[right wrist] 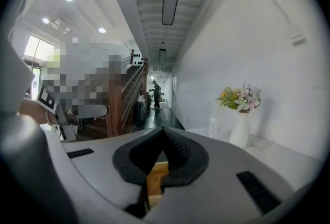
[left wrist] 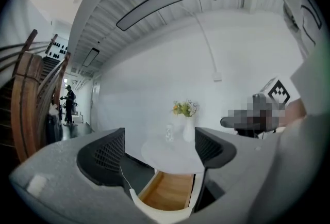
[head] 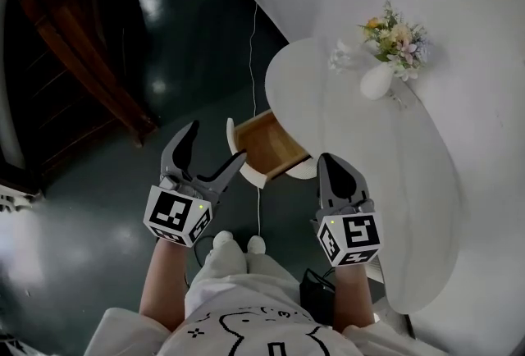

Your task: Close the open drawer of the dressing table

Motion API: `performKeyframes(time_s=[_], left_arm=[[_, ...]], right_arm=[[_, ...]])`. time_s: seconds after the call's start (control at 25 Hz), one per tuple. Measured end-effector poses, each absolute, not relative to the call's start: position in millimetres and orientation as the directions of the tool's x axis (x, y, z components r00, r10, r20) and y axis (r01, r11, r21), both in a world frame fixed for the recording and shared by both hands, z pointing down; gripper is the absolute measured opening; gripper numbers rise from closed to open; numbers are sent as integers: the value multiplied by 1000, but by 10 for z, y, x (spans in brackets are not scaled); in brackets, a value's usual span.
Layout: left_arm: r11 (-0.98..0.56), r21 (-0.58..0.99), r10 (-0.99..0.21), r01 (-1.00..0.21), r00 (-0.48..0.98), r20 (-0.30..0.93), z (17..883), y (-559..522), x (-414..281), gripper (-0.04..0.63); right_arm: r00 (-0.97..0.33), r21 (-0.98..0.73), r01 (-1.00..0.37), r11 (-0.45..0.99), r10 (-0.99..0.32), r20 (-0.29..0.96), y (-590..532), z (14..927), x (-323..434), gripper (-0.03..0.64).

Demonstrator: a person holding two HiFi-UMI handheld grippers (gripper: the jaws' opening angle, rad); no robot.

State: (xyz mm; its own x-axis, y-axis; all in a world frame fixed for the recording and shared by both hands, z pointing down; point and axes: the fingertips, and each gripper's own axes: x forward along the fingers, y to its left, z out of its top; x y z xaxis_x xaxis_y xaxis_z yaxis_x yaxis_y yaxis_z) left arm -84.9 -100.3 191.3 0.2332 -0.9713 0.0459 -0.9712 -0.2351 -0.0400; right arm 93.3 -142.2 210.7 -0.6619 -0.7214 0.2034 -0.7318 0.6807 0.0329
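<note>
Between the pads of your left gripper [left wrist: 160, 146] nothing is held: the jaws stand wide apart, and through the gap you look onto the open drawer [left wrist: 168, 193], its pale wood floor bare and its white curved front nearest you, below the pads and not pressed by either. Your right gripper [right wrist: 164, 134] has its jaws together, tips meeting, with only a sliver of the drawer's wood showing below them; it holds nothing.

From the head view, the drawer juts out from under the left edge of the dressing table [head: 369, 157], towards the dark floor [head: 98, 215]. Your left gripper sits just beside the drawer's front panel, its inner finger close to the white face; whether it touches I cannot tell. Your right gripper hangs at the near side of the drawer, by the tabletop's near-left edge. A white vase of flowers [head: 379, 77] stands at the tabletop's far edge, well apart from both.

You are, I judge, at the approach: the drawer is fully out and not yet pushed. Next, set a gripper flat against the middle of the white front and press straight along the drawer's run, not at an angle, so it slides under the tabletop without jamming.
</note>
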Motion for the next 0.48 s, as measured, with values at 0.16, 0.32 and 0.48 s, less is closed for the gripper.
performKeyframes(time_s=[0.16, 0.32, 0.48], left_arm=[[-255, -36, -962, -966, 250, 107, 2235, -1104, -943, 396], [-274, -16, -949, -962, 268, 163, 2590, -1132, -1075, 396], [-293, 5, -935, -956, 287, 210, 2975, -1111, -1227, 396]], right_arm=[[-653, 12, -736, 677, -715, 249, -1483, 2378, 835, -6], [-647, -19, -741, 671, -707, 286, -1481, 2656, 707, -8], [-632, -38, -752, 658, -702, 328, -1448, 3012, 549, -8]])
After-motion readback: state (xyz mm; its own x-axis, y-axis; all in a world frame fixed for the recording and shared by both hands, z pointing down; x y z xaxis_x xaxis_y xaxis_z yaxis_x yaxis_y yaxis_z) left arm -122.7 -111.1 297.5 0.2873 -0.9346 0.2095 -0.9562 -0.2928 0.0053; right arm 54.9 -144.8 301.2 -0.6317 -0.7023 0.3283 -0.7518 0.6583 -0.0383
